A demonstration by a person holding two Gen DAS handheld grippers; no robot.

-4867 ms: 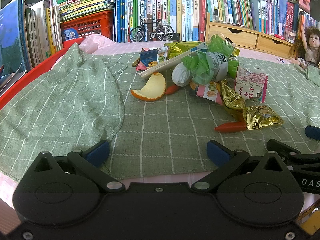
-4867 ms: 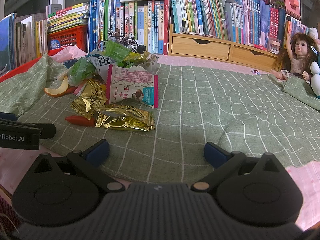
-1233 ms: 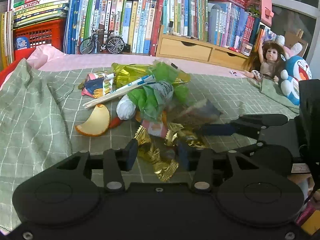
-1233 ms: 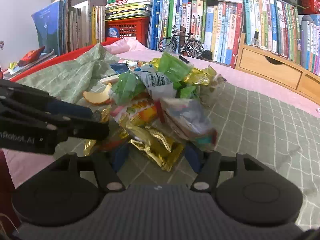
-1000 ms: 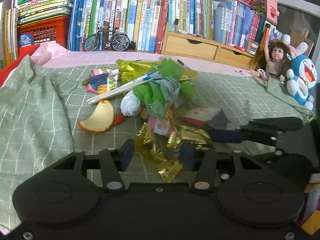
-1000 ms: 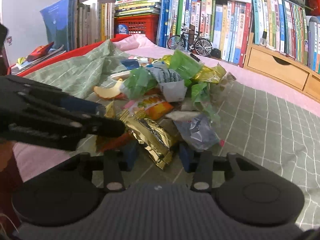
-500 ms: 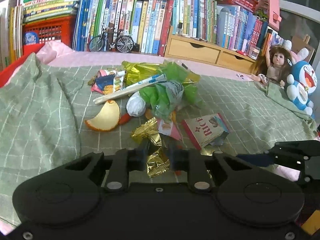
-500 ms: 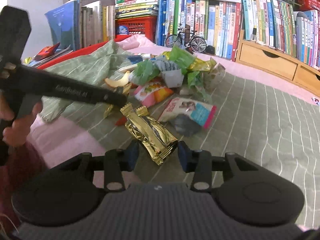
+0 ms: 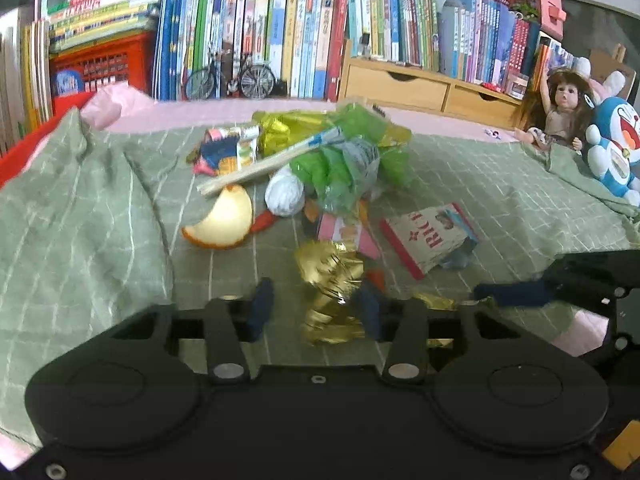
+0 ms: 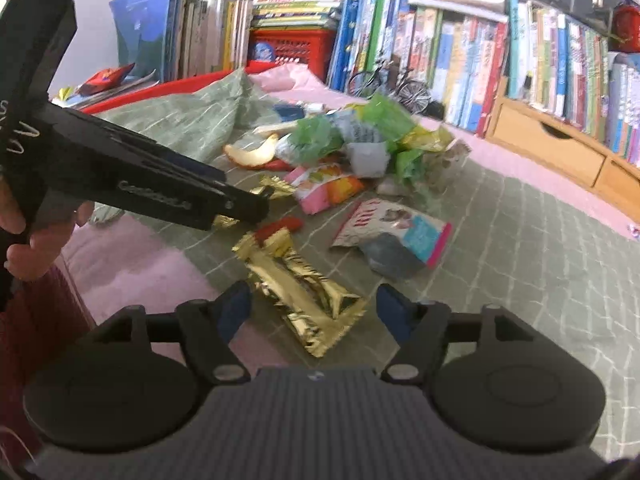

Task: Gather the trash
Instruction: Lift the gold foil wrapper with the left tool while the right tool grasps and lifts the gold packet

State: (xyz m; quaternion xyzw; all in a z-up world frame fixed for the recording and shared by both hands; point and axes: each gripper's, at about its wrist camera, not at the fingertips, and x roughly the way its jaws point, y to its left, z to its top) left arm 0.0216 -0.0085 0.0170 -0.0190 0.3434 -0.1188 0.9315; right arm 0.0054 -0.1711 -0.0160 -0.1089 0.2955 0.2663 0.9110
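A pile of trash lies on the green checked cloth: green plastic wrappers, sleeved chopsticks, a white tissue ball, an orange peel and a red-and-white snack packet. My left gripper has a crumpled gold wrapper between its jaws, which are opening; the left pad stands clear of it. My right gripper straddles a long gold wrapper lying flat on the cloth. Its jaws are opening too, and neither pad touches the wrapper. The left gripper reaches in beside a red scrap.
Rows of books, a red basket, a model bicycle and a wooden drawer box line the back. A doll and a blue cat toy sit far right. A hand holds the left gripper. Bunched cloth rises at left.
The left jaws closed on the crumpled gold wrapper, then widened again. The right jaws widened around the long gold wrapper and drew back from the pile. The snack packet now lies apart.
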